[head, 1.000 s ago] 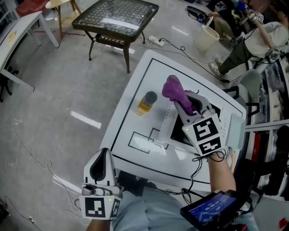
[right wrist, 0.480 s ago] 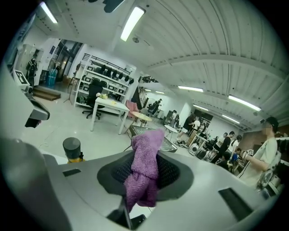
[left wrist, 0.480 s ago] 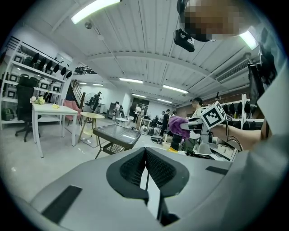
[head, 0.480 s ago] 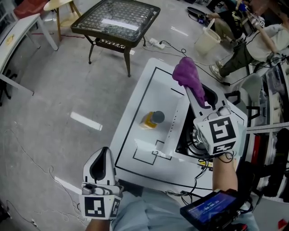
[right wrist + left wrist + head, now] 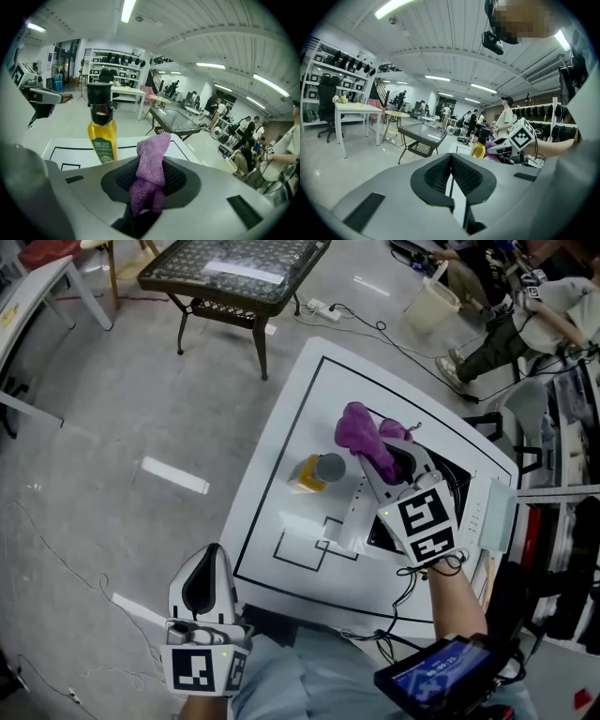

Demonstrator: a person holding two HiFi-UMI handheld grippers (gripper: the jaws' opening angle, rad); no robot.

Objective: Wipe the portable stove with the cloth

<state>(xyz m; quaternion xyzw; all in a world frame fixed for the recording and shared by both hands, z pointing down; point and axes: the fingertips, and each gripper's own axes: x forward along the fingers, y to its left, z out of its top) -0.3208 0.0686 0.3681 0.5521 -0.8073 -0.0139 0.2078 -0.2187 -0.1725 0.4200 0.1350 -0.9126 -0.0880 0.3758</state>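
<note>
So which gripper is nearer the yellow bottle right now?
Right. The right gripper, shut on the purple cloth, is just beside the bottle; the left gripper hangs off the table's near edge.

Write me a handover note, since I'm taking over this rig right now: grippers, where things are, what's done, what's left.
Right gripper: shut on the purple cloth, raised by the stove's left side.
Left gripper: shut, empty, held low off the table's near edge.
Stove: on the right part of the white table; a yellow bottle stands on the table to its left.
Done: cloth is in the grip.
Left: lower the cloth and wipe the stove; no contact with it shows yet.
</note>
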